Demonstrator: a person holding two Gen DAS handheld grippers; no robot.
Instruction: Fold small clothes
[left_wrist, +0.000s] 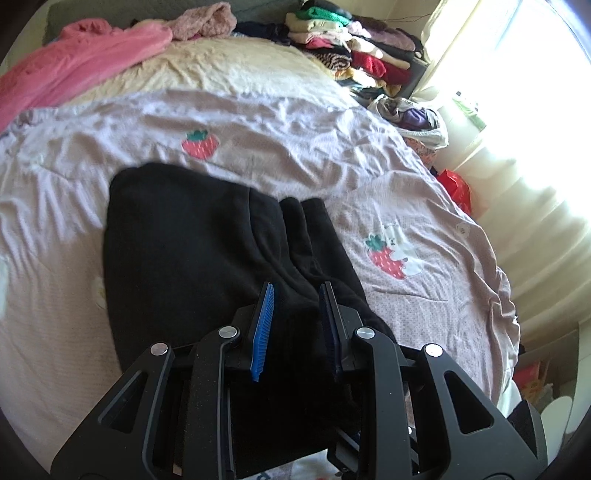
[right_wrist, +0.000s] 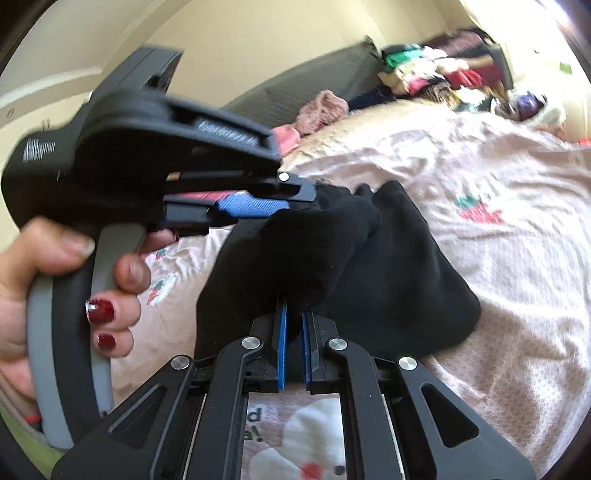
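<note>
A black garment (left_wrist: 177, 240) lies partly folded on the pale pink strawberry-print bedcover (left_wrist: 277, 122). My left gripper (left_wrist: 298, 291) is shut on a thick fold of its near edge, with black cloth filling the gap between the blue pads (left_wrist: 263, 325). In the right wrist view the same garment (right_wrist: 391, 280) hangs bunched and lifted off the bed. My right gripper (right_wrist: 294, 312) is shut on a corner of it. The left gripper (right_wrist: 314, 197) comes in from the left, held by a hand (right_wrist: 74, 295) with red nails, and grips the cloth's far edge.
Stacks of folded clothes (left_wrist: 354, 51) stand at the bed's far right corner. A pink blanket (left_wrist: 74, 62) and a fuzzy pink item (left_wrist: 207, 22) lie at the far left. A bag of clothes (left_wrist: 417, 118) and a red bag (left_wrist: 458, 188) sit by the bright curtain (left_wrist: 524, 129).
</note>
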